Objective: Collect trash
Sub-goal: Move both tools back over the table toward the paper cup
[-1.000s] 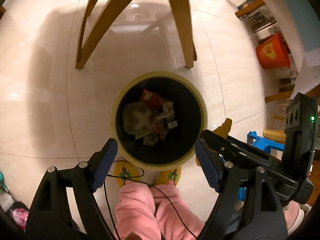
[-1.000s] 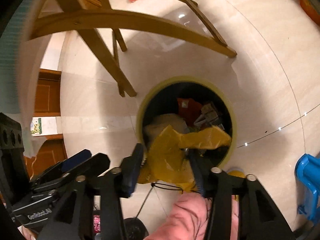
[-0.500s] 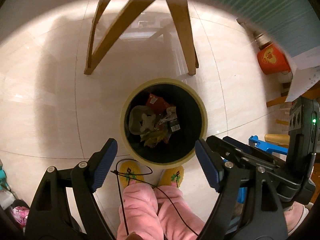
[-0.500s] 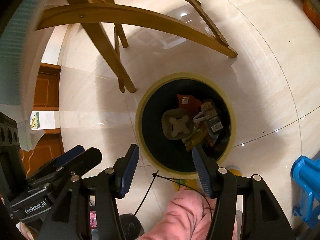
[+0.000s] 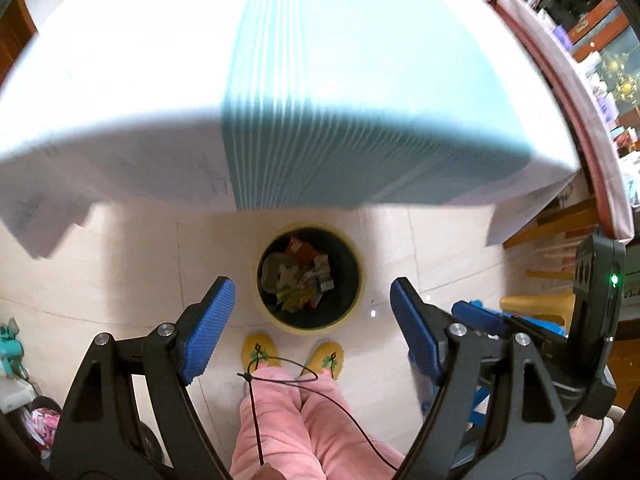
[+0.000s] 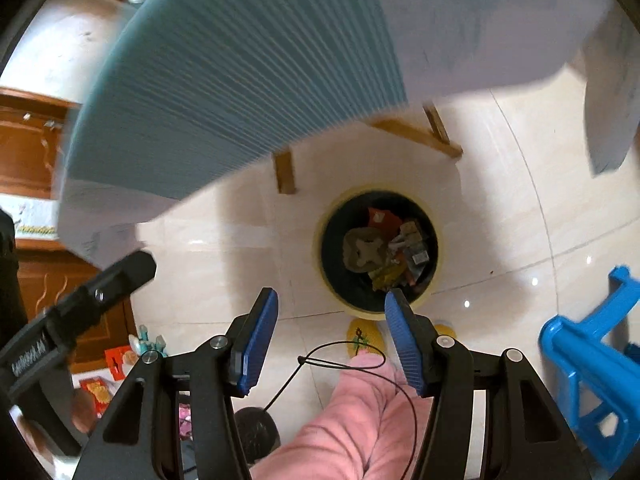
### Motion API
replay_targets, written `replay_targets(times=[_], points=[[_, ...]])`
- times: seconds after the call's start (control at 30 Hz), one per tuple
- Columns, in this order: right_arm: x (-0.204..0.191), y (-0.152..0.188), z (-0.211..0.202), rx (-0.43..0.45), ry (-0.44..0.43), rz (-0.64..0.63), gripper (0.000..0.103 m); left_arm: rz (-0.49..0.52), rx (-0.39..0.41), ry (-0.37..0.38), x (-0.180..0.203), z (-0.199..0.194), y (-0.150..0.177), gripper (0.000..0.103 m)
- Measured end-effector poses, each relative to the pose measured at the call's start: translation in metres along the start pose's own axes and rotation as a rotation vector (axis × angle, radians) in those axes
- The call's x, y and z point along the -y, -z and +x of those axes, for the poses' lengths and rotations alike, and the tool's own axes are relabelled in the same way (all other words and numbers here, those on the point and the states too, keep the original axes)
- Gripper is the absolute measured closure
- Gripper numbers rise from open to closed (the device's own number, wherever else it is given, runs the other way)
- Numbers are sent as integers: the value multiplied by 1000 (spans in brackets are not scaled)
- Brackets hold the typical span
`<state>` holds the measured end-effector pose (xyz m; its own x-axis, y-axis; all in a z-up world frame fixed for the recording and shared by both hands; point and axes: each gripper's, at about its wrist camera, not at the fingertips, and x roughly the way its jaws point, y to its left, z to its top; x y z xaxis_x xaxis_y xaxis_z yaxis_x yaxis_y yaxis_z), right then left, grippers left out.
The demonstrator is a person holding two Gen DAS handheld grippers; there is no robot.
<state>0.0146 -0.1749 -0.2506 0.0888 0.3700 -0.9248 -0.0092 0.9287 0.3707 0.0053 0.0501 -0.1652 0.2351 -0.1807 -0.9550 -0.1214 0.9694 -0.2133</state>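
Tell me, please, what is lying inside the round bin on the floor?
The bin holds a crumpled beige paper piece, a red wrapper and small packets. Anything beneath that pile is hidden.

The bin (image 5: 310,278) on the floor has a pale yellow rim and a black inside, holding red, tan and yellow scraps. Just beside the bin, yellow slippers (image 5: 259,351) carry a green motif below pink trousers (image 5: 288,420). Above the bin, a ribbed teal mat (image 6: 240,80) lies on a white cloth (image 5: 112,100). Near the bin stands a bright blue stool (image 6: 588,364).
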Motion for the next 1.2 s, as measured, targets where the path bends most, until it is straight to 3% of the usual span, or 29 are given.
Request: replay_targets(times=[0.3,0.63,0.9,1.2], points=[[-72,-18,-134,111,-73,-181,45,7,107,-7,21,-129,-36,25],[-113,-54,-255,247,-79,-301,45,18,218,-43,42,-258,-88,25],[-159,-118,-382,399,-92,-431,45,9,317,-92,37,-355,-149,25],[-206,-228,-476,497,8,-448,45,24,353,-138,18,-406,-242,25]])
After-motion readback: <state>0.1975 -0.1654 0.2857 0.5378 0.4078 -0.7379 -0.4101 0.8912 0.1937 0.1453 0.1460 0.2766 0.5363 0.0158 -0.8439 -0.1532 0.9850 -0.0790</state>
